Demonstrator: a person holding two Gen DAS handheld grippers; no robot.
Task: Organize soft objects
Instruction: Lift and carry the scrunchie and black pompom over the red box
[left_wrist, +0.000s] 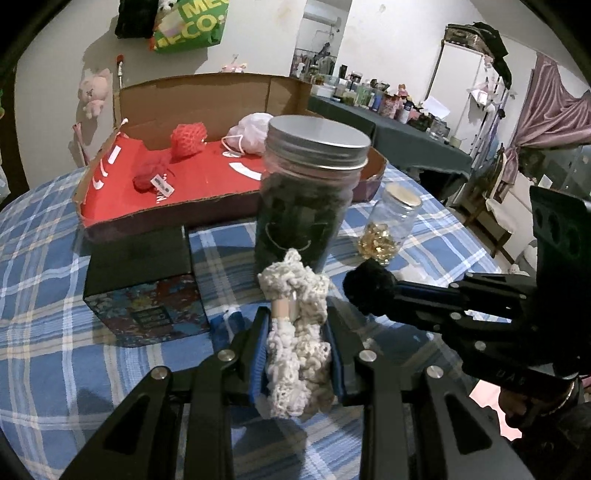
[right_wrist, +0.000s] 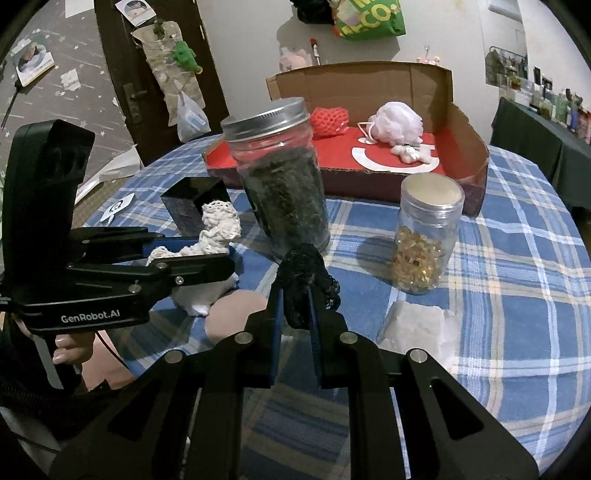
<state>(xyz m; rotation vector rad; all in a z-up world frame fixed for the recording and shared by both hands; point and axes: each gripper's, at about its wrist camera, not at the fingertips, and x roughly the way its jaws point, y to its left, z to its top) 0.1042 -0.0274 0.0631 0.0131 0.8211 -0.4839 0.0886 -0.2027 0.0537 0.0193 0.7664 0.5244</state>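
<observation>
One cream crochet piece (left_wrist: 295, 332) was pinched by the left hand-held gripper (left_wrist: 297, 325); one black crochet piece (right_wrist: 301, 284) by the right hand-held gripper (right_wrist: 295, 291); two jars (left_wrist: 310, 188) were counted beyond, on the bench (left_wrist: 55, 314).

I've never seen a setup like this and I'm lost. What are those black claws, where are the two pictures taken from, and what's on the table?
There is no robot here: a person holds a two-finger clamp tool in each hand. Each tool carries a wide-angle camera looking forward along its fingers, so one picture comes from the left tool and one from the right.

The left gripper is shut on a white crocheted piece. The right gripper is shut on a black crocheted piece. Each tool also shows at the side of the other's picture.

On the blue checked tablecloth stand a large jar of dark contents, a small jar of golden bits and a black box. Behind them, a cardboard tray with a red floor holds a red mesh piece and a pale puff.
</observation>
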